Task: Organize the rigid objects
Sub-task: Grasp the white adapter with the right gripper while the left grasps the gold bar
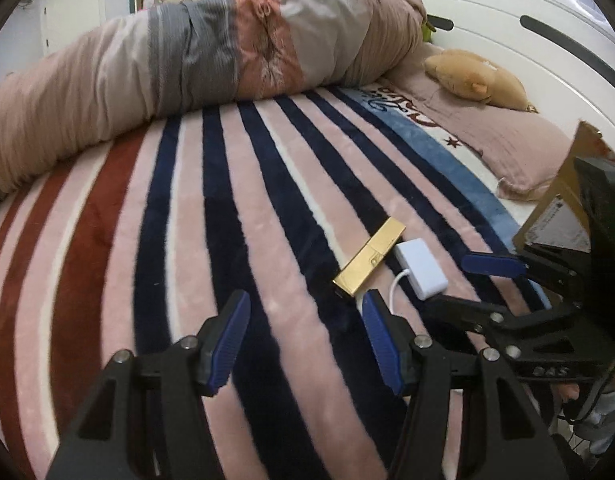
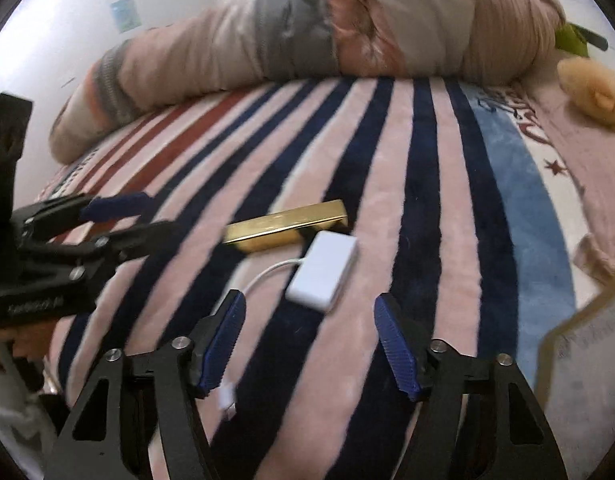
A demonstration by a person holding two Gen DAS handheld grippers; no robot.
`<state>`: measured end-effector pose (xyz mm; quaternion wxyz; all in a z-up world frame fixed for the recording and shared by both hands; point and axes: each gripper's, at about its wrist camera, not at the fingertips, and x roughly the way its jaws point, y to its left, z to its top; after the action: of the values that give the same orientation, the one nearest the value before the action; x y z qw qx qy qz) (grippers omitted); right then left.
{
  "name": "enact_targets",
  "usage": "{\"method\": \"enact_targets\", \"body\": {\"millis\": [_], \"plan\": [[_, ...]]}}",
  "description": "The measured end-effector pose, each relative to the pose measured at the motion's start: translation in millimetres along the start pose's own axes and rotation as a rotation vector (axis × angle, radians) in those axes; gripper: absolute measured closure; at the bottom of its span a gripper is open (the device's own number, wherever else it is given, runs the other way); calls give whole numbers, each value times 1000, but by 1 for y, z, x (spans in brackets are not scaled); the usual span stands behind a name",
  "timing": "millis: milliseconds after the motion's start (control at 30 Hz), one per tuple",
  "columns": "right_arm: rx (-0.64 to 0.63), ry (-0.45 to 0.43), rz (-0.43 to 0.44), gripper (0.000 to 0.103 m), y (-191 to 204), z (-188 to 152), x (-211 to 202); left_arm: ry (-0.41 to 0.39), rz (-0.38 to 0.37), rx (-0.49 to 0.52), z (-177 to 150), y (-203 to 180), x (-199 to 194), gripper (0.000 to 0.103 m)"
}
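A gold bar-shaped box (image 1: 369,256) (image 2: 285,225) lies on the striped blanket. A white adapter box (image 1: 420,269) (image 2: 322,271) with a short white cable (image 2: 263,276) lies right beside it. My left gripper (image 1: 305,340) is open and empty, just short of the gold box and to its left. My right gripper (image 2: 309,340) is open and empty, just short of the white adapter. Each gripper shows in the other's view, the right one (image 1: 467,280) and the left one (image 2: 127,216), both open.
The striped plush blanket (image 1: 227,208) covers the bed. A rolled duvet (image 1: 187,60) lies along the far side. A tan plush toy (image 1: 475,76) rests on a pink pillow (image 1: 503,148) by the white headboard. A cardboard box edge (image 1: 563,200) (image 2: 579,320) stands at right.
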<state>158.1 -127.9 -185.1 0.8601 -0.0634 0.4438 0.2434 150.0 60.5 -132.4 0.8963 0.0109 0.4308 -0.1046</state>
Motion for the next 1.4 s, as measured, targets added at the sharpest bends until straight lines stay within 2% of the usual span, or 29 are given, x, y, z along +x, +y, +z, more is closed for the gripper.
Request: {"method": "enact_targets", "body": {"millis": [67,133,200,300,400,567,700,933,1233,1400], "plan": [[-2,4,-3,46,-2,3,13,13,-16,6,2,0,11,49],[-5,8,-15,56,-3,5,21,15,-25,16,5,-2,17,49],[-1,4,-26,72,-5,6,24,18,-46,21,8,-5,24,51],[0,-3,-26,77,-7,5,19,25,-76,39,12,-13,36,55],[0,7,-17,77,-9,-1,10,45,-107,58,14,-22,51,73],[-2,21,-14,77,-13,-12,2,53,-78,80,8,-31,49,82],[1,26,0,77,-14,-16,-3,95,-51,62,-10,-25,30,84],[-34,27,35,77,-4,-26,-9,141,-63,14,-50,-20,-4,87],[-57,30,-5,77,5,-27,0,61,-26,-46,-43,-23,18,84],[-108,15,-32,78,13,-28,0,40,4,-21,-40,-28,21,88]]}}
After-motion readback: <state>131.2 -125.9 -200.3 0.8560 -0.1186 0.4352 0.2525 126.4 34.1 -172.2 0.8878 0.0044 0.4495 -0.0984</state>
